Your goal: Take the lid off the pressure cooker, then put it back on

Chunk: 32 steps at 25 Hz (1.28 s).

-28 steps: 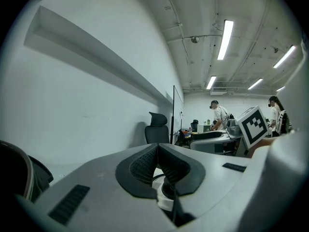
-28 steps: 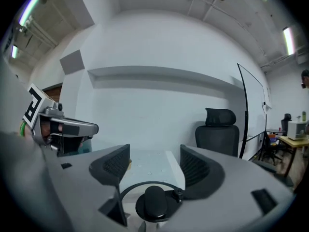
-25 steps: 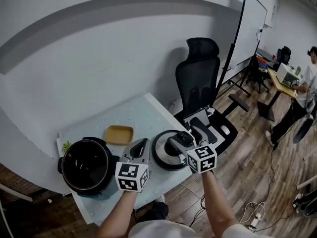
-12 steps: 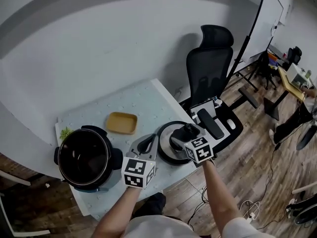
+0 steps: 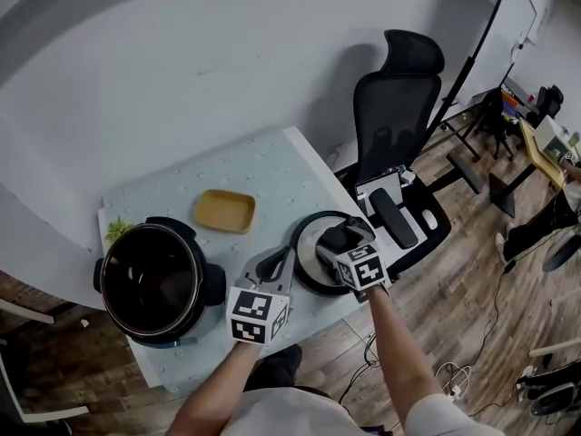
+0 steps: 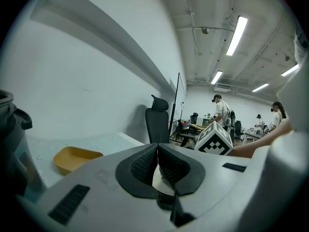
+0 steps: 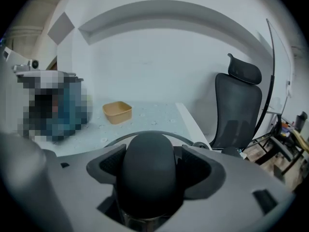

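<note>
Our right gripper [image 5: 338, 240] is clamped on the black knob [image 7: 147, 170] at the centre of the lid [image 5: 307, 248], one jaw pressed against each side of the knob and none of it slack. The lid is off the pot and appears to rest flat on the table [image 5: 263, 189], close to the near right corner; we cannot tell whether it is lifted clear of the surface.

We judge the lid to be stiff and fairly heavy, metal under a dark rim, so it will not flex but will want to tip or swing if carried from one point. The knob is the natural place to take it, as the only raised part and set over the middle. Its rounded, smooth dome looks slippery, so a firm, low grip on its sides should serve better than a pinch near the top.

Our left gripper [image 5: 272, 263] hangs just beside the lid's left edge, its jaws brought together on nothing. It is free to steady the rim if the lid tilts.

Well to the left of the lid stands the open pot [image 5: 150, 280], dark and empty inside, waiting for the lid to go back on. A shallow yellow tray [image 5: 224, 211] lies beyond the lid, up and to its left. Behind the lid, off the table's far right side, is a black office chair [image 5: 395, 107].
</note>
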Each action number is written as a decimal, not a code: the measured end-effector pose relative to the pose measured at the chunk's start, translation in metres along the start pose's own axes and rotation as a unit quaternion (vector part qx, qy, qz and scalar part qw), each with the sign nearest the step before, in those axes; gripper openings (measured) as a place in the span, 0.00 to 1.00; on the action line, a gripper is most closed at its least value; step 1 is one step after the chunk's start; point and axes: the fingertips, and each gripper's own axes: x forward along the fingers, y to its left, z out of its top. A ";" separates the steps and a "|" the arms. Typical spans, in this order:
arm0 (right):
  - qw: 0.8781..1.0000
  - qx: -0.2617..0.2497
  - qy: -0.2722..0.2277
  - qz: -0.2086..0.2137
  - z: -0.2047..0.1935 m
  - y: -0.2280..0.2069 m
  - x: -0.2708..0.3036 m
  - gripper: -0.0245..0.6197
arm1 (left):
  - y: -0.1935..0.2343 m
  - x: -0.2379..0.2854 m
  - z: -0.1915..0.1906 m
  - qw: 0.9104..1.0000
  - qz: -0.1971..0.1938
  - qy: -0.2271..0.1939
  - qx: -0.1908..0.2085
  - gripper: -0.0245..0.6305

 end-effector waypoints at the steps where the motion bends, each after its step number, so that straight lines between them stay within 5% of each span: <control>1: 1.000 0.001 0.000 0.004 0.000 0.001 0.000 0.59 | 0.000 0.000 -0.002 1.000 0.001 0.001 -0.002 0.06; 21: 1.000 0.008 -0.002 -0.004 0.004 0.002 -0.004 0.47 | -0.007 -0.018 0.007 1.000 -0.002 -0.007 -0.004 0.06; 32: 0.999 0.010 -0.044 -0.017 0.058 0.010 -0.065 0.47 | -0.007 -0.049 0.054 0.999 0.010 -0.041 0.019 0.06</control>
